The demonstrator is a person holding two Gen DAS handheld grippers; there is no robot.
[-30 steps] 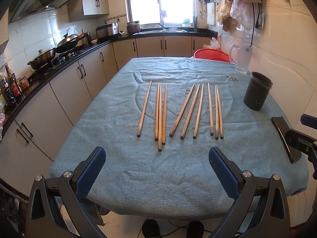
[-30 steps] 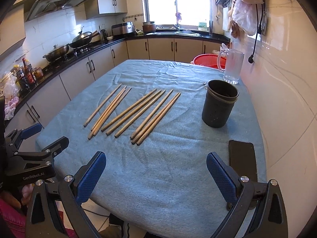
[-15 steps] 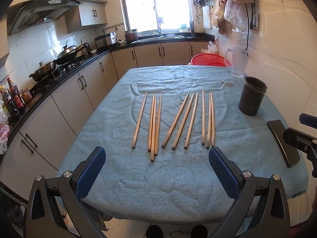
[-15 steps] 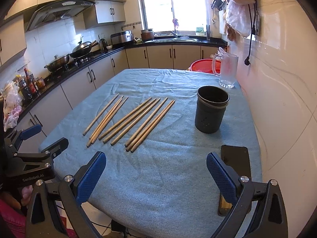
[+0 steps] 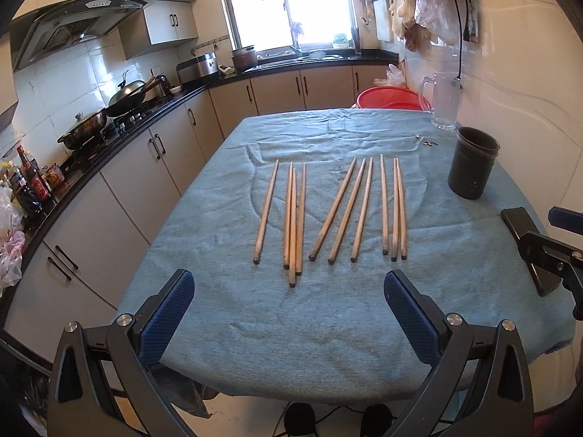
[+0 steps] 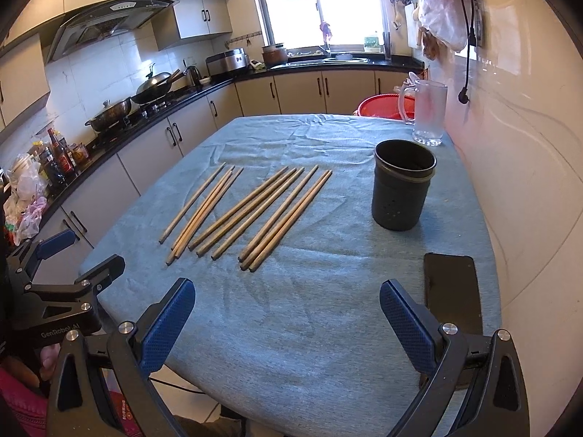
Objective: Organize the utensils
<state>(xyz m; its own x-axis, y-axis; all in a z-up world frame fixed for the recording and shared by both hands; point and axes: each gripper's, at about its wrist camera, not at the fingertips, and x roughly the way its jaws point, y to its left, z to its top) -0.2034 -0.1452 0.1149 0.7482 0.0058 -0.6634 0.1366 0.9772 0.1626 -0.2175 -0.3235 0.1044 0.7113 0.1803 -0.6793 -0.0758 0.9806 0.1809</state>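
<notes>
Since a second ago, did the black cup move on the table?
No. The black cup sits in the same spot beside the chopsticks and near the glass pitcher; only the cameras shifted.

Glass pitcher [image 6: 425,113] on the blue-grey tablecloth [image 6: 328,309], far right of the tool; red basin [image 6: 382,106] just behind it. Black phone [image 6: 452,291] lies flat, near right. Wok [image 6: 155,89] and pot [image 6: 109,113] on the stove, far left.
</notes>
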